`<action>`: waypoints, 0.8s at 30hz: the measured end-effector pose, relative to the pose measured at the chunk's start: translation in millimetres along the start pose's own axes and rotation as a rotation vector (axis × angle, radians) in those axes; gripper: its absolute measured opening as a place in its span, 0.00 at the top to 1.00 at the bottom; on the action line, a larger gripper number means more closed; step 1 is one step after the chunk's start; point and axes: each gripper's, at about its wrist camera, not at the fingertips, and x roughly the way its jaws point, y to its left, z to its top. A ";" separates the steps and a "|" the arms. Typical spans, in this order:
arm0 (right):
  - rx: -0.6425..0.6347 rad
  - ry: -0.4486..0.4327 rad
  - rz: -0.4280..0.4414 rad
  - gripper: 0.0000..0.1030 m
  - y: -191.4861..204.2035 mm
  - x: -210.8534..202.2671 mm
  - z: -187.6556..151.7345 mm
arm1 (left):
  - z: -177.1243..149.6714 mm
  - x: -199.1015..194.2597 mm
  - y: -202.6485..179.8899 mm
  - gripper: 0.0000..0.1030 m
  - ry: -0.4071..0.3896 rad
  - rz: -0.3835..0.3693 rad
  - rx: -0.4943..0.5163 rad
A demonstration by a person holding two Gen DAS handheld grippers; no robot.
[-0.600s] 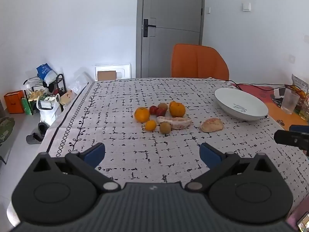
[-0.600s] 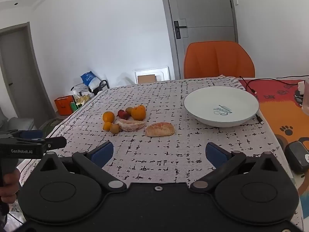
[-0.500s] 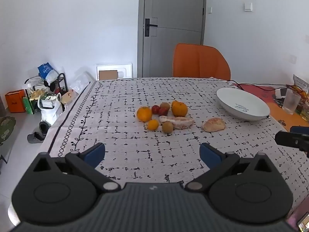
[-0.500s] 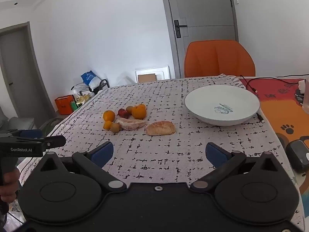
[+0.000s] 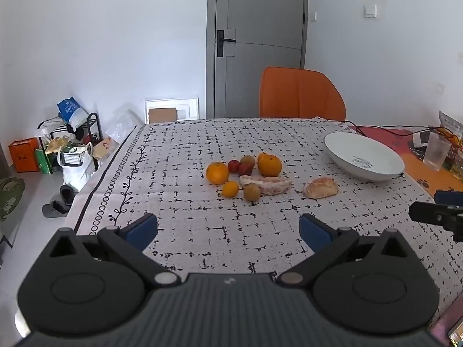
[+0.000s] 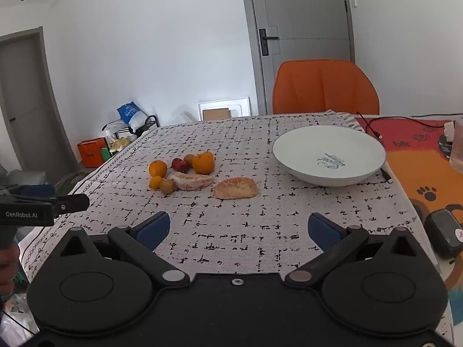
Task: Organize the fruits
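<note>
Both wrist views face the table (image 5: 231, 231) obliquely.

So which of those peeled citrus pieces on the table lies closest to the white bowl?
The short, pale orange peeled chunk lying alone, nearest the white bowl; the longer pinkish piece touches the fruit cluster.

left gripper (image 5: 228, 230): black body, ribbed grey top, blue pads | right gripper (image 6: 238, 228): black, blue pads, silver pivot screws

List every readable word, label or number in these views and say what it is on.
"GenRobot.AI": side of the left hand-held gripper, seen from the right wrist view.
Blue script inside the white bowl: too blurred to read.
Print on the blue bag and orange box: too small.
</note>
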 end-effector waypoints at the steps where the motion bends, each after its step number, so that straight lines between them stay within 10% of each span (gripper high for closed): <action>1: 0.004 0.000 0.003 0.00 -0.7 0.0 -0.4 | -0.1 -0.1 -0.1 0.00 0.000 0.001 -0.001; 24: 0.016 0.007 0.009 0.00 2.5 2.3 -5.1 | -2.2 -0.9 -2.0 0.00 -0.003 0.003 0.005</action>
